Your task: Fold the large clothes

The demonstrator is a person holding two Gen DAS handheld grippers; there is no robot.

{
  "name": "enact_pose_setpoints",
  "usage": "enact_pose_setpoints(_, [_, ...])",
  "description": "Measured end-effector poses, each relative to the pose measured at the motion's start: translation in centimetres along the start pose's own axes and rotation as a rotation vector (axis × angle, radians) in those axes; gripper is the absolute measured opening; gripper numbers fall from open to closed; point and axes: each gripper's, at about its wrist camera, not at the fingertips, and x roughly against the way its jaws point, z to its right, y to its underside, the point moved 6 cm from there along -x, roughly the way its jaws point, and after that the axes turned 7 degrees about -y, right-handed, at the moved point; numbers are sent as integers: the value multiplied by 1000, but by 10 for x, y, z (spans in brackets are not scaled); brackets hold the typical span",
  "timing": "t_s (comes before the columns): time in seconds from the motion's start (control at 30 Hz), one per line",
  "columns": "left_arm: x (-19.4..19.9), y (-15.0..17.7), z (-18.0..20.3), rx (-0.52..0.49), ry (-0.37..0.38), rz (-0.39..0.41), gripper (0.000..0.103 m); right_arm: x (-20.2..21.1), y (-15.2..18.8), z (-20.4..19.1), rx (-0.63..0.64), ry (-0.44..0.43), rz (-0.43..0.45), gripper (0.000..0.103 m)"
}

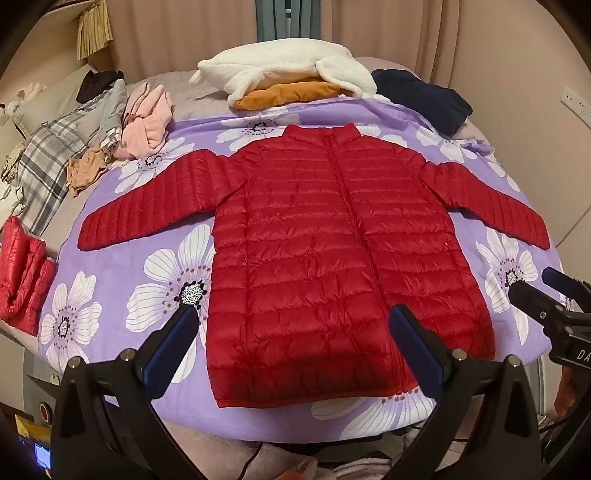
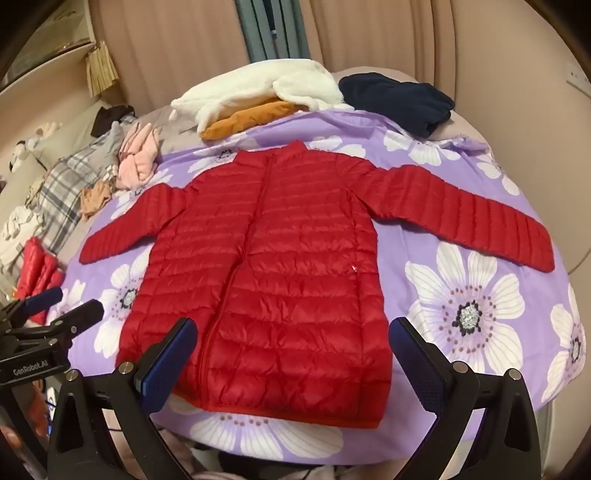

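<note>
Red quilted jacket, zipped and lying front-up with both sleeves flung wide, waits on a purple floral sheet — nothing of it folded as yet. Its long axis runs straight away from the fingers, hem nearest them and collar farthest, the zip marking the line. The left gripper hangs over the hem with its blue-padded fingers spread as wide as they go, gripping nothing; the hem's left corner lies between them and a little beyond the tips. The right gripper hovers alongside, its fingers equally spread and empty, framing the hem's right half. Neither touches the cloth, by the look of it.

Each sleeve trails outward and beyond the fingertips on its own side, so the left tool seems better placed for the left sleeve and the right for the right; a first fold would likely bring a sleeve across the body toward the zip.

Past the collar, a white fleece sits on an orange garment, with a dark navy bundle to its right. Off to the left of the fingers lie a pink garment, a plaid cloth and a second red quilted piece, bunched at the sheet's edge — all well apart from the jacket. Beige curtains close the room behind.
</note>
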Motion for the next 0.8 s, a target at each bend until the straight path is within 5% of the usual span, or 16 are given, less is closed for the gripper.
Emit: enact_pose_setpoints(0.8, [-1, 0, 0, 1, 2, -2, 103, -2, 0, -1, -3, -8, -4, 102])
